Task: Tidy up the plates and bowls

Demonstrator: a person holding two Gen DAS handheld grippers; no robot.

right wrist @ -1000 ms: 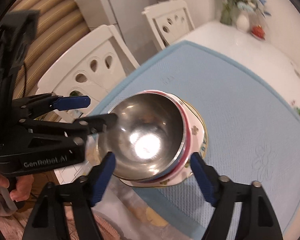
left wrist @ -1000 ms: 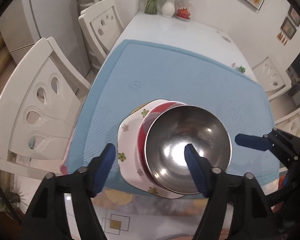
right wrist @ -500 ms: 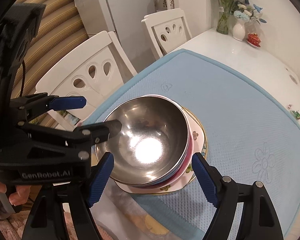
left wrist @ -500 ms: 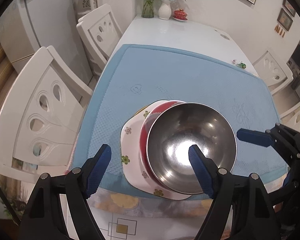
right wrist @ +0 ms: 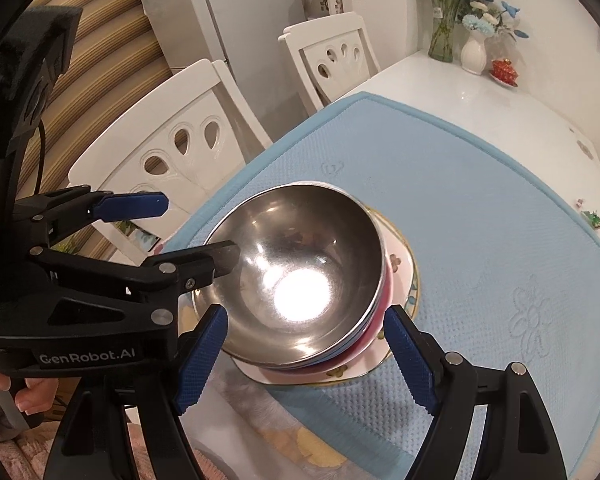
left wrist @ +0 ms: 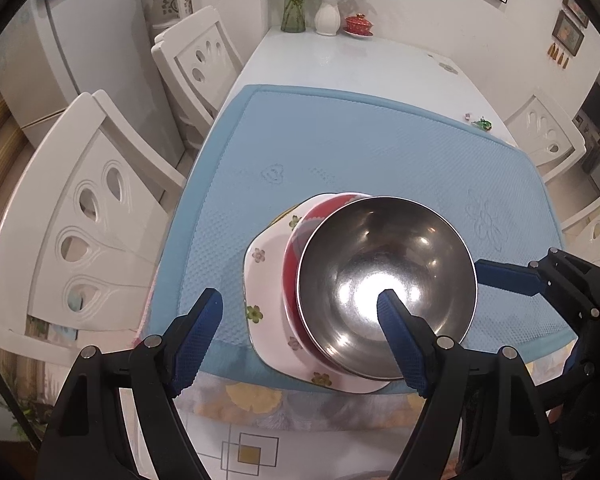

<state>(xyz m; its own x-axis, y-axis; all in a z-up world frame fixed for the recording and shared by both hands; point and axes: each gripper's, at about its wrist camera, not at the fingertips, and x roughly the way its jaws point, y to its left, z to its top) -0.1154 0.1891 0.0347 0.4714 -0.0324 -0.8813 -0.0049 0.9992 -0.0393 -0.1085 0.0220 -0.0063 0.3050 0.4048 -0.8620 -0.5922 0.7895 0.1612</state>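
A steel bowl (left wrist: pixel 384 272) sits nested in a red bowl (left wrist: pixel 296 240) on a white flowered plate (left wrist: pixel 260 280), near the front edge of the blue mat (left wrist: pixel 340 152). My left gripper (left wrist: pixel 296 300) hovers open over the stack. One of its fingers is above the steel bowl's inside and the other is out past the plate's left edge. In the right wrist view the steel bowl (right wrist: pixel 300 272) lies just beyond my right gripper (right wrist: pixel 304 316), which is open with a finger at each side of the stack. The left gripper (right wrist: pixel 196 229) comes in from the left there, holding nothing.
White chairs (left wrist: pixel 84 232) stand along the table's left side and others (left wrist: pixel 548 136) on the right. At the far end of the white table (left wrist: pixel 360 64) are vases with flowers (left wrist: pixel 326 16) and a red lidded cup (left wrist: pixel 358 24). A small green item (left wrist: pixel 482 123) lies beside the mat.
The left jaws have widened slightly. Both views have tilted up a little to show more of the room. The stack of bowls and plate has stayed in place.
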